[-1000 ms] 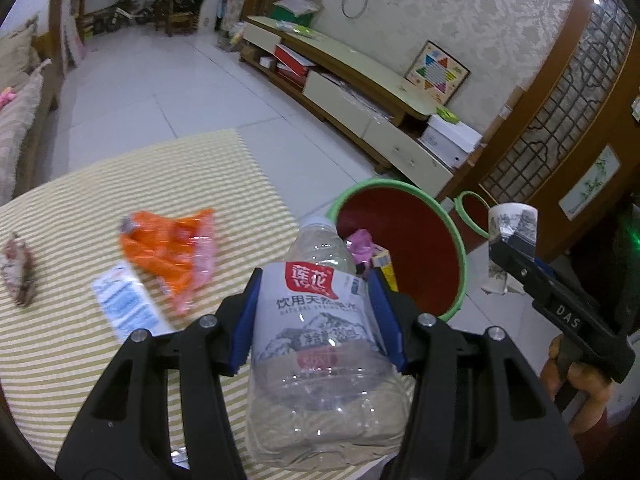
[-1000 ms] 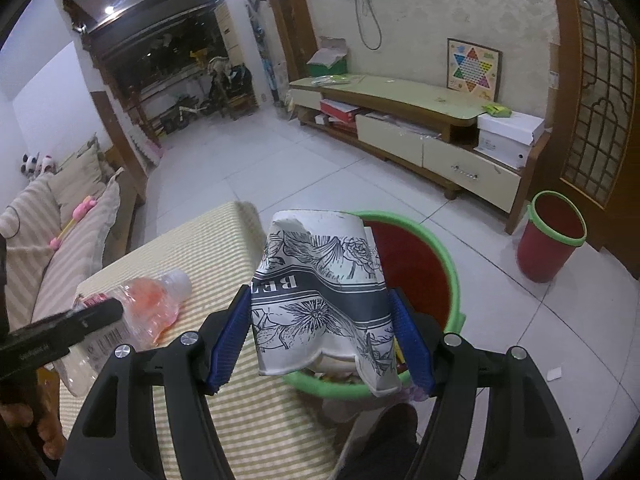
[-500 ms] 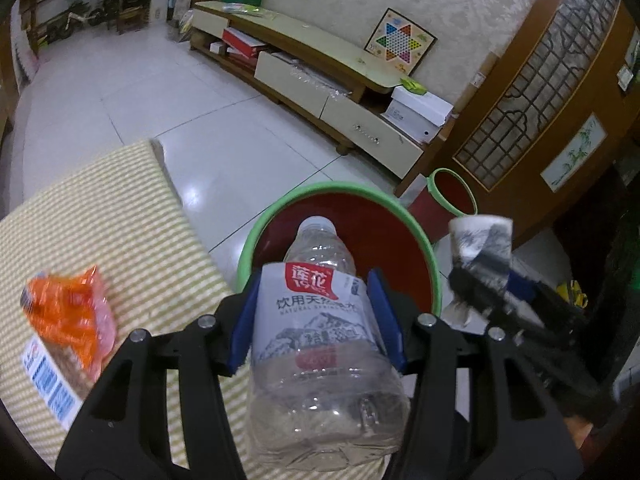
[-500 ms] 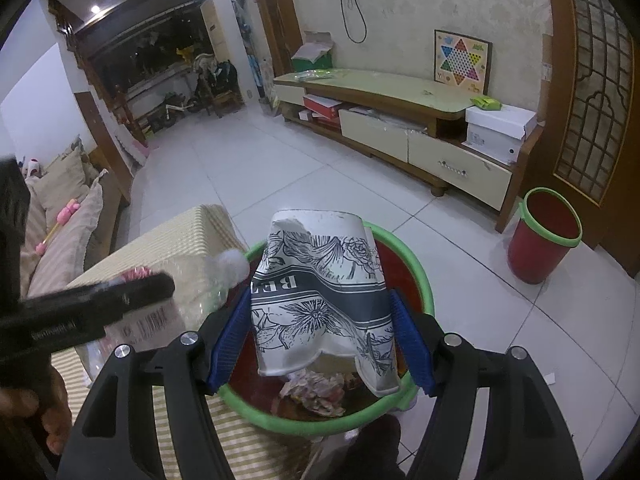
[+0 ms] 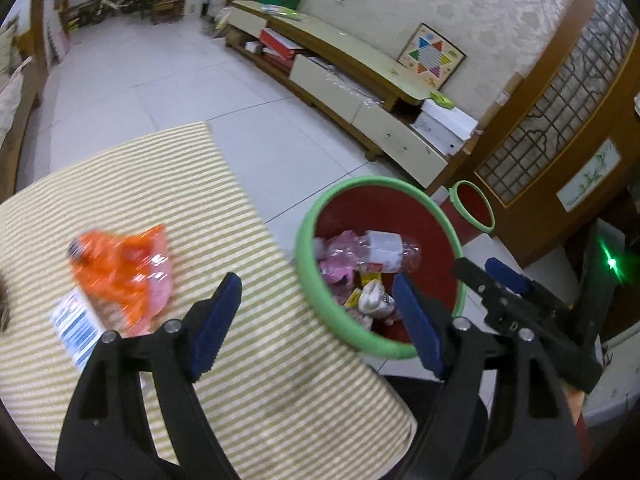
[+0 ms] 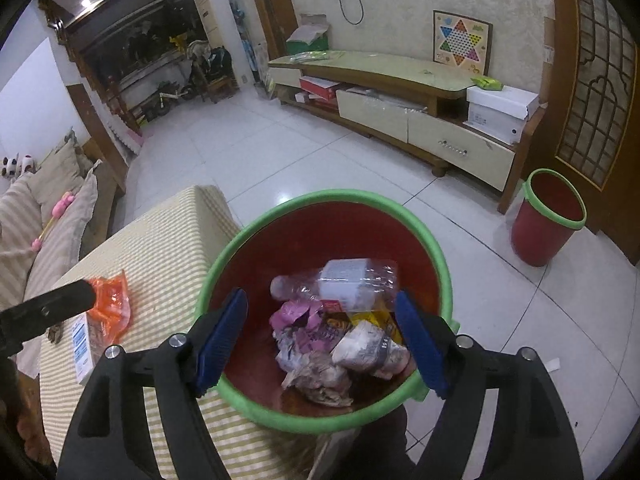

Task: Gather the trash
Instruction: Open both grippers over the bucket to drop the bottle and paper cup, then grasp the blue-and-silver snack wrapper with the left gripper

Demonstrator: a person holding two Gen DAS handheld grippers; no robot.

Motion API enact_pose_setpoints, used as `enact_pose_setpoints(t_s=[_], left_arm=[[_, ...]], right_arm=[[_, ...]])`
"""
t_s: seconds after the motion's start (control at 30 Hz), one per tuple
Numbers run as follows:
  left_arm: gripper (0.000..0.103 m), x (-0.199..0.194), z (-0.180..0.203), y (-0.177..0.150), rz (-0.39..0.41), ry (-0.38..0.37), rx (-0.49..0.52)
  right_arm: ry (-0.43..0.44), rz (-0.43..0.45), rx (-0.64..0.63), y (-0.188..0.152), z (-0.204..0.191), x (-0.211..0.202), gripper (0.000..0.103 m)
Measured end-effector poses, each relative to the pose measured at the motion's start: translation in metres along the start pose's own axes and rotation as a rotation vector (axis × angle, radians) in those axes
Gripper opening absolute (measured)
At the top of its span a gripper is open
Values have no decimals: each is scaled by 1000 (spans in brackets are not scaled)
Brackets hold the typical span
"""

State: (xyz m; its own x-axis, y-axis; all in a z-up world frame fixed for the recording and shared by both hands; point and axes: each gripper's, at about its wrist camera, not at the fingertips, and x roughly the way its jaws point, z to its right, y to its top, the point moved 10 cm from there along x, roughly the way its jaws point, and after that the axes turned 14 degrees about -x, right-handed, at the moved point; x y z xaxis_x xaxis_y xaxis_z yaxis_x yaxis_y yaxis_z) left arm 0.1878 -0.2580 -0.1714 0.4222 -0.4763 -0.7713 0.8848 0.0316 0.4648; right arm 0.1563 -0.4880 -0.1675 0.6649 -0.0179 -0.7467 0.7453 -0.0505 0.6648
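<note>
Blue ribbed fingers opening, round plastic bin

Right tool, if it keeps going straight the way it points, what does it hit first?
Probably the trash in the red bin: the crumpled paper cup lies between the right tool's opening, empty jaws. Depth is unclear.

The floor is laid with pale glossy tiles, and a patterned cream wall is fronted by a long low wooden TV cabinet with cream drawers. A star-shaped checkers board is leaned against that wall, and white boxes are stacked at the cabinet's end beside a latticed wooden door. A cushioned sofa is seen at the left, and a ceiling light is lit in the dim far room.
</note>
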Motion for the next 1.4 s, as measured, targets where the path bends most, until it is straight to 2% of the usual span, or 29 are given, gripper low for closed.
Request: enact_pose_setpoints(t_s=[0.27,0.37,0.47,0.57,0.7,0.83,0.87,0.9,0.93,1.1,1.3,1.4], left_arm=[[79,-62,-73,-17,58,64,-61],[85,-81,-104,-39,53,102,-16],[85,-90,-135,-72,8,158,37],[85,-91,-159,-104,-52,164,31],[85,-82,-164,-134,-111,131,25],[85,-57,-160,-151,-165,145,80],[80,-48,-160,-158,-183,163,100],[68,-43,-161,-162,-194,167,106],[65,-37,-162,-167,-211,163,93],[36,-47,-172,-159,-160,90,-58],[34,-81,-212,-149,-44,109,-186],[34,-90,-229,-151,-20,131,-224]], right_arm=[[29,-10,-33,-3,-36,-17,76],[51,-28,-57,-7,-58,-20,76],[66,-39,-97,-12,-83,-23,76],[93,-51,-112,-17,-105,-23,76],[131,-77,-148,-26,-139,-21,76],[162,-101,-225,-26,-172,-20,76],[168,-103,-242,-24,-180,-20,76],[178,-101,-257,-22,-188,-22,76],[188,-98,-273,-19,-196,-23,77],[205,-101,-354,-15,-229,-21,78],[258,-151,-432,-17,-279,4,78],[276,-190,-470,-21,-302,25,78]])
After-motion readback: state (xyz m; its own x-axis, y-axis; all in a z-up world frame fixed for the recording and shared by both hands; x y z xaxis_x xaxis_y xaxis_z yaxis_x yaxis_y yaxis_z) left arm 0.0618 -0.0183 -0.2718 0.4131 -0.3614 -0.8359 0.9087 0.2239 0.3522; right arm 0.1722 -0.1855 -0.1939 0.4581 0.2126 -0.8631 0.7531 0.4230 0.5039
